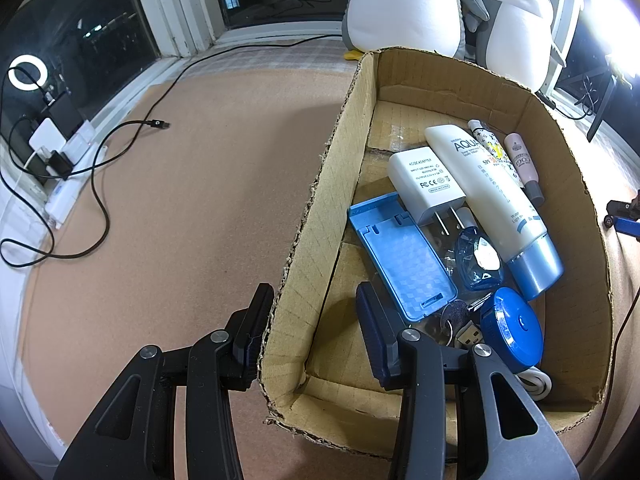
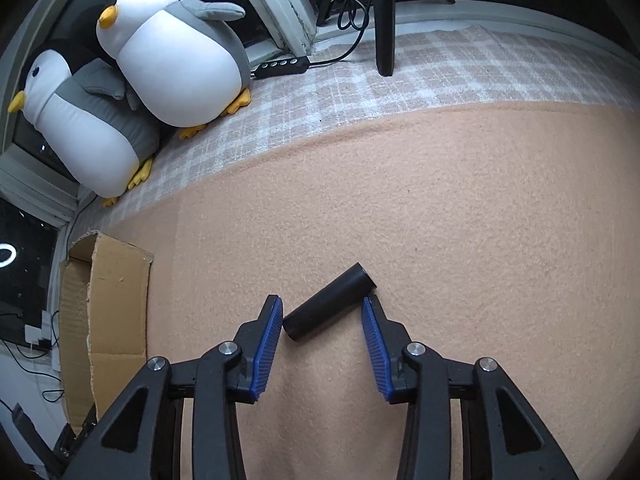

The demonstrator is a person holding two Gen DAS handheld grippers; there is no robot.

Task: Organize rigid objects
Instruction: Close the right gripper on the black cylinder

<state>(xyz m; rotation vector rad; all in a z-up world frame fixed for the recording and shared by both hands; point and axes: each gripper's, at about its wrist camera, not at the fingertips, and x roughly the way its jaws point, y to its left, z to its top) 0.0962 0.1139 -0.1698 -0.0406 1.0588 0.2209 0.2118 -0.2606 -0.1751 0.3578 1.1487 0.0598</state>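
Your left claw (image 1: 316, 320) is clamped on the near left wall of the cardboard box (image 1: 320, 216), one finger outside and one inside, with the corrugated edge pinched between them. Inside the box: a white power adapter (image 1: 424, 186) lying prongs toward you, a long white lotion tube (image 1: 492, 196) with a blue cap beside it, two slim cosmetic tubes (image 1: 520, 160) against the far right, a light blue plastic case (image 1: 402, 258) lying flat, a clear blue teardrop-shaped piece (image 1: 478, 260), a round blue tape measure (image 1: 512, 328), and a USB plug (image 1: 472, 334) next to a small dark key-like item you cannot make out properly. A white loop of cable (image 1: 536, 384) shows in the near right corner, partly hidden behind the claw's arm. The box sits on a peach-coloured felt surface (image 2: 440, 200). In the right wrist view, the black cylinder (image 2: 330, 306) lies on its side on the felt, angled across the gap of your right claw (image 2: 322, 314). The blue pads stand partly apart, neither pressing on it; the left pad is just beside the cylinder's near end, and the right pad sits close to its far end. Whether either pad actually touches is hard to tell. Two plush penguins (image 2: 172, 56) lean by the window behind; the box appears only as a cut-off corner at the left edge.
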